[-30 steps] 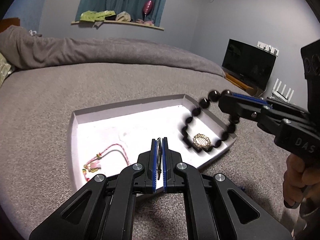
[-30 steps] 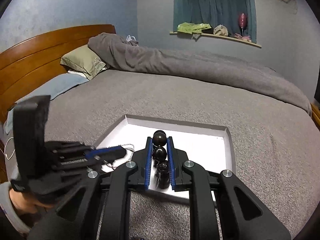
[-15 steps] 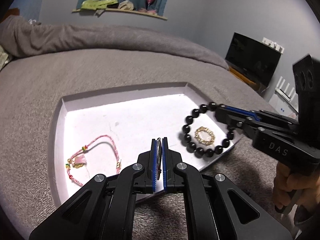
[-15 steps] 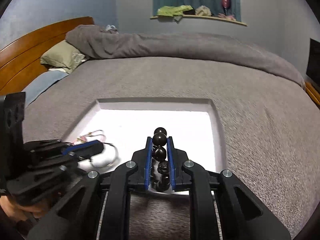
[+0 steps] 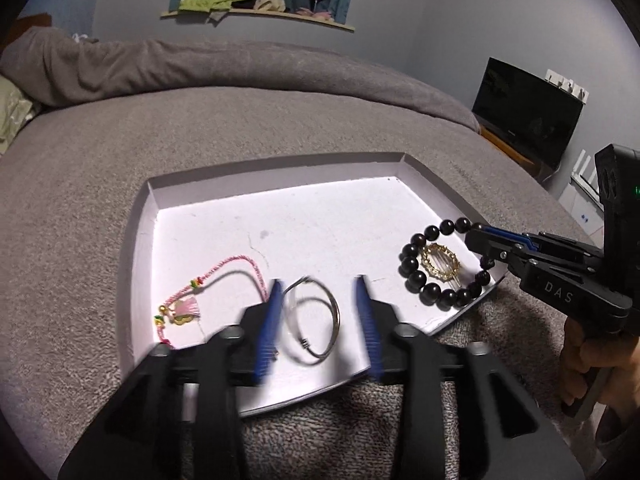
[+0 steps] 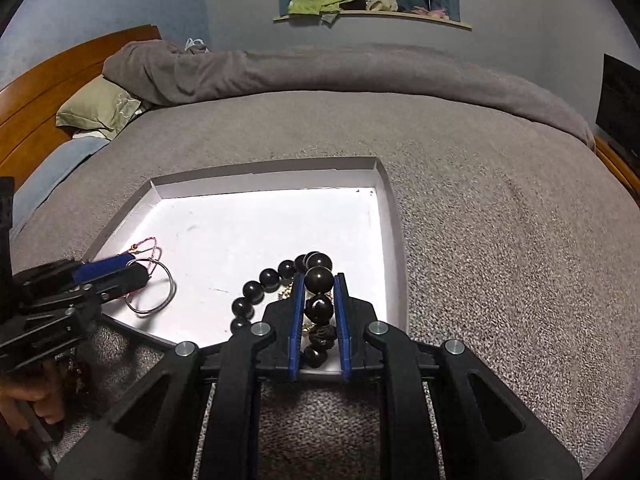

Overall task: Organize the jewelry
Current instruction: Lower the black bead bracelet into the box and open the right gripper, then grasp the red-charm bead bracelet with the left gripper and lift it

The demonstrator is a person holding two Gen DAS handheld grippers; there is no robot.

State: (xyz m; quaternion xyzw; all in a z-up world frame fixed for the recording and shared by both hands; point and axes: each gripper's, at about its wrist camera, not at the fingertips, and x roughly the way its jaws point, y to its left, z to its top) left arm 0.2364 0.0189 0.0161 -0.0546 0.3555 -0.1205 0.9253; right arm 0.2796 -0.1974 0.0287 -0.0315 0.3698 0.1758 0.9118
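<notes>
Since a second ago the left gripper (image 5: 316, 312) has just been opening: its jaws, then clamped on the silver bangle (image 5: 314, 318), now stand apart with the ring lying loose between them on the floor of the white tray (image 5: 256, 168), no pad pressing on it. Across the same second the black bead bracelet (image 5: 434, 270) has come down from hanging above the tray to lying on its floor.

Nearest in the right wrist view, the right gripper (image 6: 319, 300) is closed on a short run of those beads, jaws narrow, fingers pointing toward 12 o'clock. Its jaws have just eased a little wider; the beads seem still pinched, though the pads hide the contact. The loop's free part curves away to 10 o'clock from the fingertips and circles a small gold ring (image 5: 440, 262), which lies inside it near the tray's right rim.

Farther left, at 9 o'clock from the bangle, lies the pink cord bracelet (image 5: 208, 300) with its tassel, clear of both tools. Beyond the tray the grey bedspread (image 6: 480, 200) runs up to the folded duvet.

Next comes the bead release, I judge: the right hand holds it, the strand's gripped stretch runs along the fingers, so widening and backing toward 6 o'clock should free it.
</notes>
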